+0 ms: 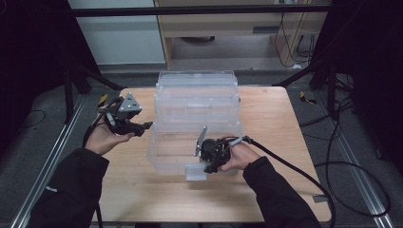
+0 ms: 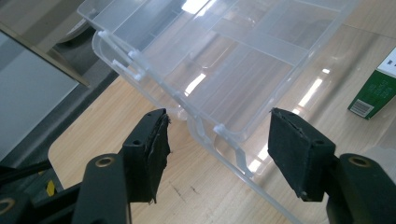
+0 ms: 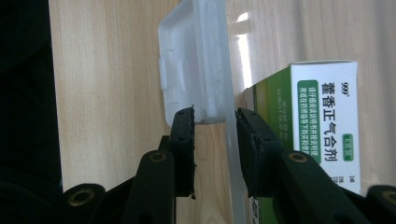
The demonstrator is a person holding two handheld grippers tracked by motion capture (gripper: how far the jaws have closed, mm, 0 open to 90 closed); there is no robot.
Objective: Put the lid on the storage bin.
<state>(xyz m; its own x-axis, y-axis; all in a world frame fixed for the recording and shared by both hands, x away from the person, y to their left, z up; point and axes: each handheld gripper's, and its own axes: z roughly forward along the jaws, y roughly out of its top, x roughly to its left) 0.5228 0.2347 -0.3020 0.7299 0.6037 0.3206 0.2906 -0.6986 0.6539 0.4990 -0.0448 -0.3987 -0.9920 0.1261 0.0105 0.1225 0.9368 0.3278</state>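
A clear plastic compartment case [image 1: 197, 102] lies open in the middle of the wooden table [image 1: 280, 142], its lid raised at the back. My right gripper [image 1: 209, 166] is at the case's front edge. In the right gripper view its jaws [image 3: 215, 144] are closed on the clear front wall and its latch flap [image 3: 194, 70]. A green and white medicine carton [image 3: 322, 121] lies inside the case just behind that wall. My left gripper [image 1: 145, 127] is held above the table at the case's left side, open and with nothing in it [image 2: 217, 149]. Its camera looks at the case's hinged edge [image 2: 187, 100] and the carton [image 2: 373, 93].
Black cables [image 1: 332, 156] trail off the right side of the table onto the floor. Metal rails run along both sides of the table. Bare wood lies in front of the case and to its right.
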